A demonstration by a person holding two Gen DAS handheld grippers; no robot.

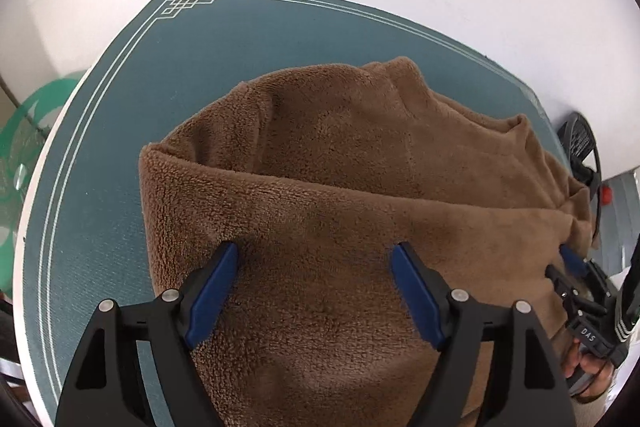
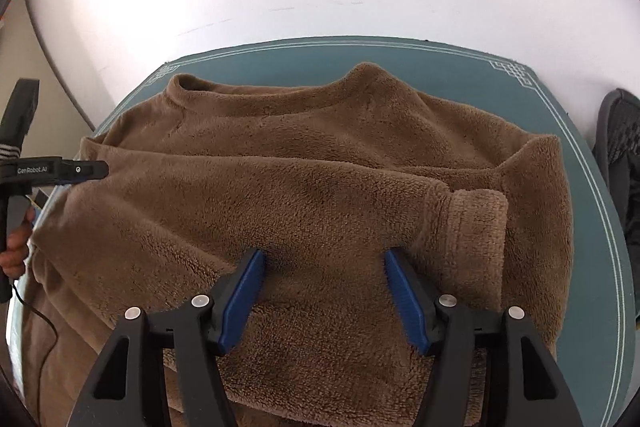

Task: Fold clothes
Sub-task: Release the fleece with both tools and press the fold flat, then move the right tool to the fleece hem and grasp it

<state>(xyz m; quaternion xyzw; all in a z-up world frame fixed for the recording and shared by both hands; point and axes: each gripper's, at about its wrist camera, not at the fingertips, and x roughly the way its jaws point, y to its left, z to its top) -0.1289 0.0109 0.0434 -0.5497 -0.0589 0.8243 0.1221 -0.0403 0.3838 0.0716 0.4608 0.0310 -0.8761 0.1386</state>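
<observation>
A thick brown fleece sweater (image 2: 304,195) lay spread across the teal mat (image 2: 592,195) on the table, its collar (image 2: 276,95) toward the mat's far edge and a sleeve folded across the body, the ribbed cuff (image 2: 476,223) resting near the mat's right edge. The plush fabric looked soft, limp and bulky rather than heavy, likely to sag and bunch when lifted, so a hold on a doubled edge, hem or shoulder seam would probably serve best. The left gripper (image 1: 314,291) stood with its blue fingers (image 1: 216,291) spread wide, released and grasping nothing, poised over the garment near its left edge. The right gripper (image 2: 324,295) was likewise spread and empty, hovering just beside the cuff; whether its tips touched the pile could not be told.
</observation>
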